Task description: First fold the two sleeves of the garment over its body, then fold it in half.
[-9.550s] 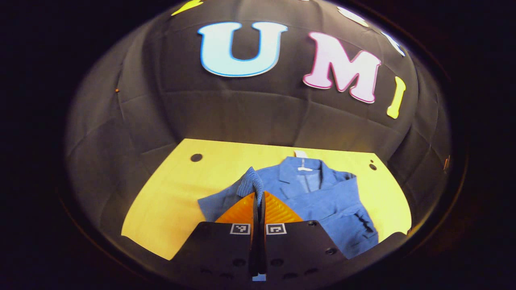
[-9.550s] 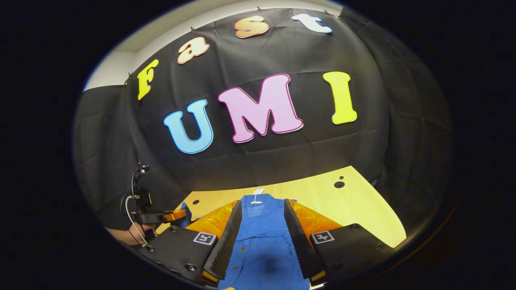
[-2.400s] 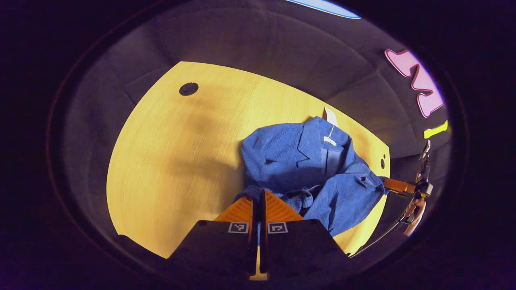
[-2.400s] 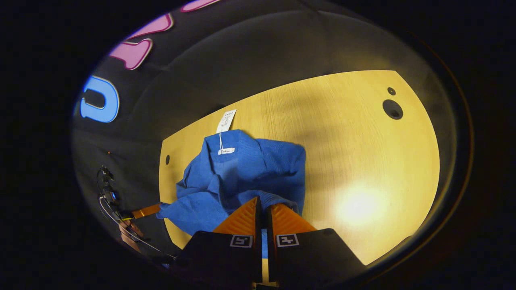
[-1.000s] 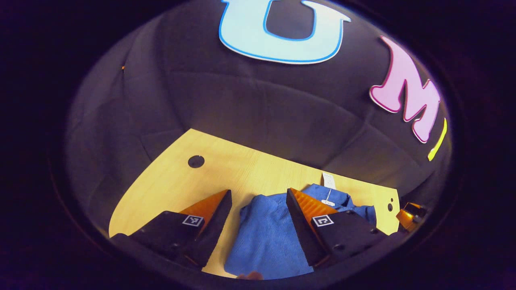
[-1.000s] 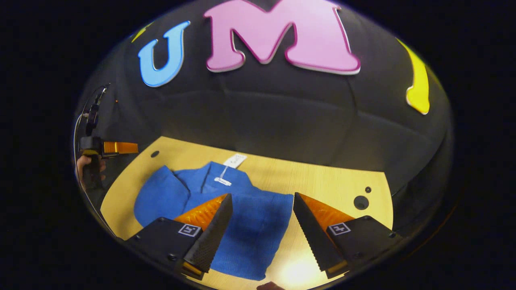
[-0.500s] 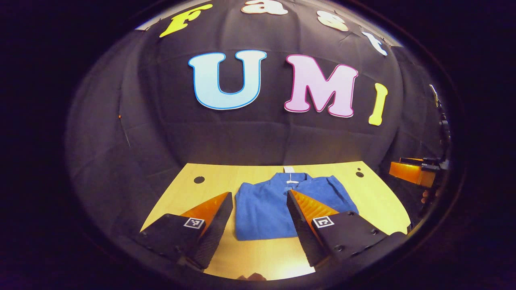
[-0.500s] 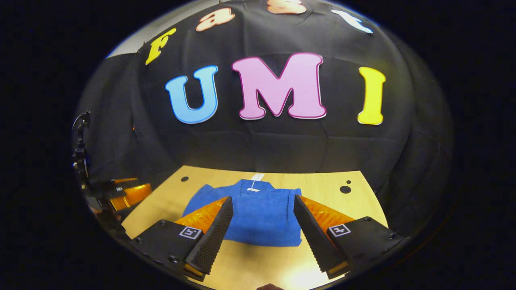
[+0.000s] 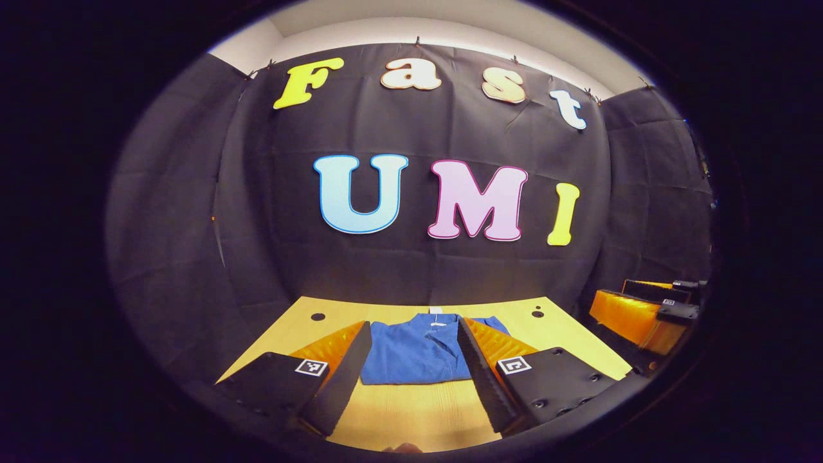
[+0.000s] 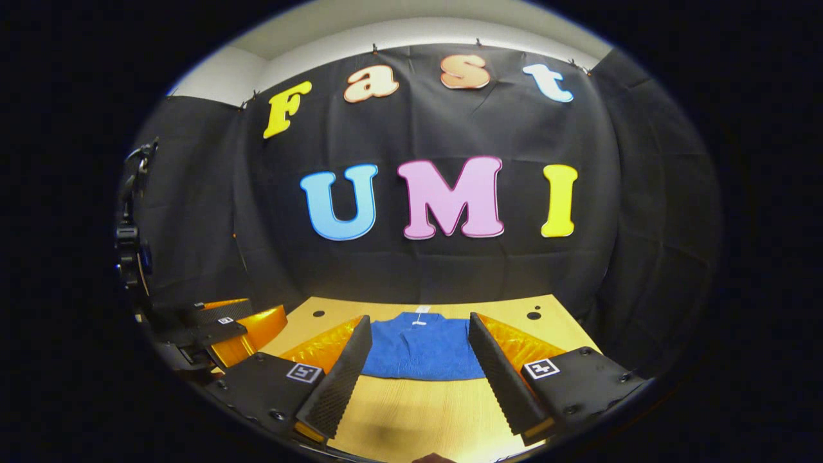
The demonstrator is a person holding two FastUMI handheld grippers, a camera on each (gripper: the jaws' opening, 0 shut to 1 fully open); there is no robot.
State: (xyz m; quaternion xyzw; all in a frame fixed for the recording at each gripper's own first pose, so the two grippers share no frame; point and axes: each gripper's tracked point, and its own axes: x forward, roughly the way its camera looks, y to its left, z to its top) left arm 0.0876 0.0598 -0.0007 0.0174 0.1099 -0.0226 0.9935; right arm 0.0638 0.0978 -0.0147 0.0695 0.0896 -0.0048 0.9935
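Garment (image 9: 415,352) (image 10: 421,350) of blue cloth lies folded into a compact rectangle near the far middle of the bench (image 9: 418,411) (image 10: 411,418), its collar toward the black cloth wall and a small white tag (image 9: 436,311) (image 10: 422,309) poking out at the far edge. Its near edge runs straight across, with bare yellow wood between it and the cameras. Left gripper (image 9: 413,376) hangs above the near part of the bench, its fingers spread wide apart with nothing between them, framing the cloth in the left gripper view. Right gripper (image 10: 415,373) sits likewise, fingers wide apart and empty, clear of the cloth. Each gripper also shows at the edge of the other's view, off to the side of the bench. Small dark holes (image 9: 317,316) (image 10: 533,315) mark the bench's far corners.
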